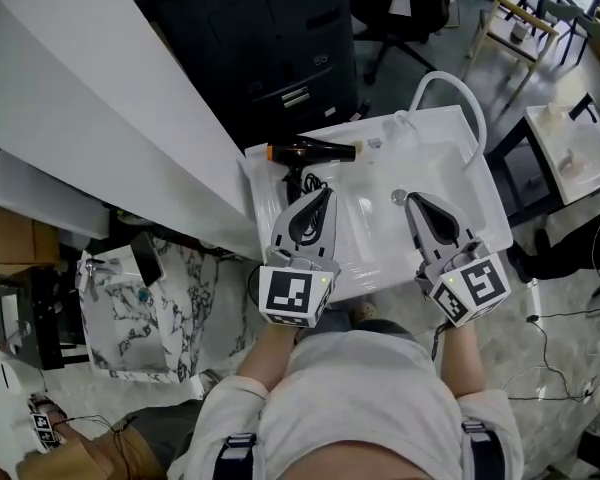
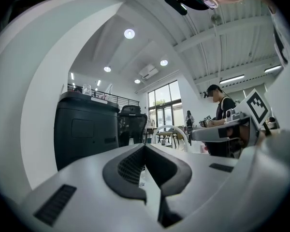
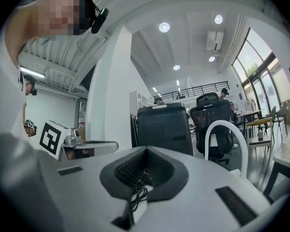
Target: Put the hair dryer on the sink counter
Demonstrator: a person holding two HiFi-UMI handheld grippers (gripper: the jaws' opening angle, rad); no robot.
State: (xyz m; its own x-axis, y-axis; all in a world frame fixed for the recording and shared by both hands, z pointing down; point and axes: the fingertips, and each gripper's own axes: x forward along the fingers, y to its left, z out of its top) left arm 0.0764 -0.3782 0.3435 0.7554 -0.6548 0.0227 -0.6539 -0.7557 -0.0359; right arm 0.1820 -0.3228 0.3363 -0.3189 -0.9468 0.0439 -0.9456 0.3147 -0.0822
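Lying on the back-left rim of the sink, black hair dryer, cord bunched just beside it, left gripper clenched empty over sink's left side, right gripper clenched empty over its right, both clear of dryer
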